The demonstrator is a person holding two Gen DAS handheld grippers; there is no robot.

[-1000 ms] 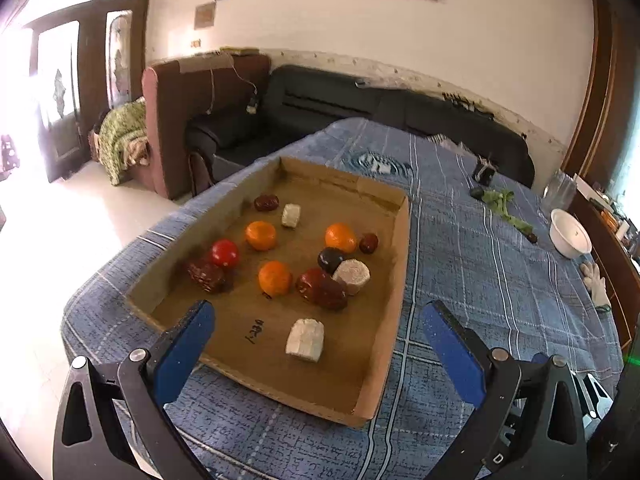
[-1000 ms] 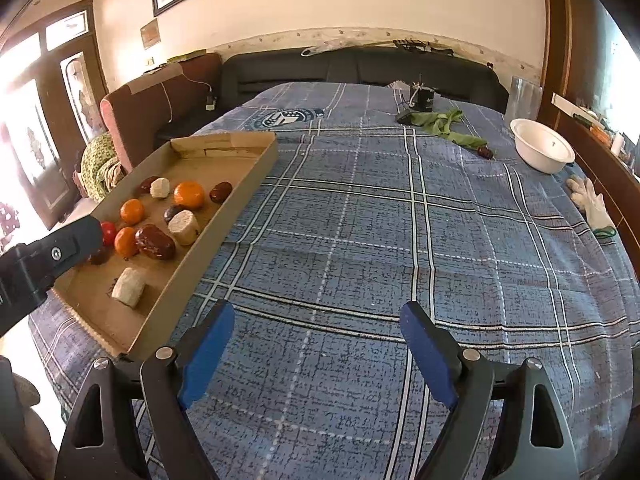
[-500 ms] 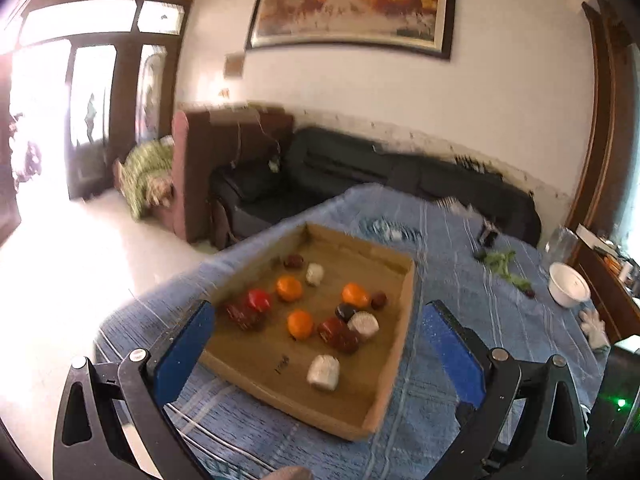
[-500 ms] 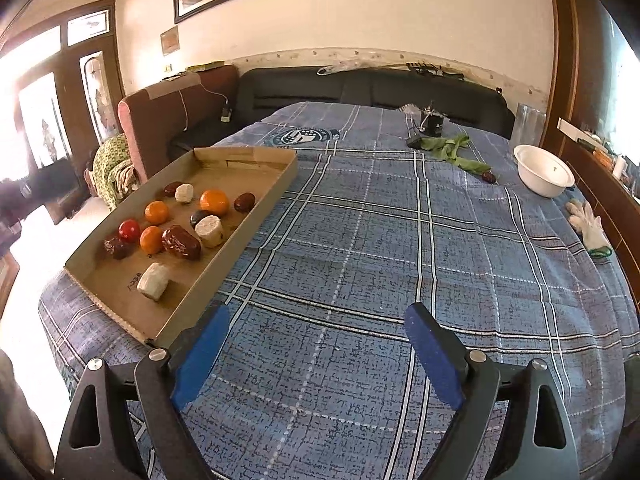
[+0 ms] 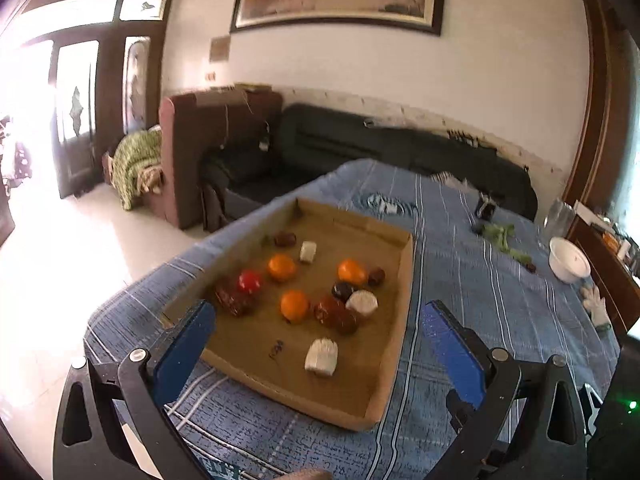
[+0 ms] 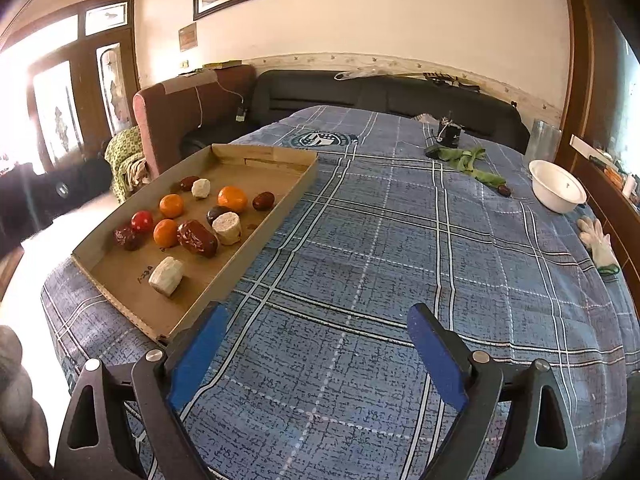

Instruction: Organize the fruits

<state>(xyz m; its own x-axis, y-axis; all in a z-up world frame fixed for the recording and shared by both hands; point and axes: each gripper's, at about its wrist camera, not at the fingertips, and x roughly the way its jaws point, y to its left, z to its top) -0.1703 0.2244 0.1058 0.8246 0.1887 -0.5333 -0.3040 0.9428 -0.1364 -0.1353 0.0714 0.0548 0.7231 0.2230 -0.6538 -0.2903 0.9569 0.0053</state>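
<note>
In your left wrist view, the camera has pulled back and tipped up over the last second: the cardboard tray (image 5: 394, 364) that filled the middle of the frame now sits lower and smaller, with more wall and painting above it. Nothing inside has shifted. That means no fruit has been picked or regrouped in this stretch, so the sorting stands as it was. Your left gripper (image 5: 316, 344) has its blue fingers wide apart and empty, framing the tray's near end at lower centre. The white block (image 5: 321, 357) lies between them but farther off; the oranges (image 5: 294, 305), red tomato (image 5: 249, 280) and dark dates (image 5: 335, 312) sit mixed above it, mid-frame.

In your right wrist view, the camera has risen too, and the left gripper that showed at the left edge a second ago is gone from sight. Your right gripper (image 6: 318, 350) is also spread open, holding nothing, over bare blue plaid cloth (image 6: 380, 248) at bottom centre. The tray lies to the upper left of it, its near corner just beside the left finger. A white bowl (image 6: 557, 186) stands at far right, well apart.
</note>
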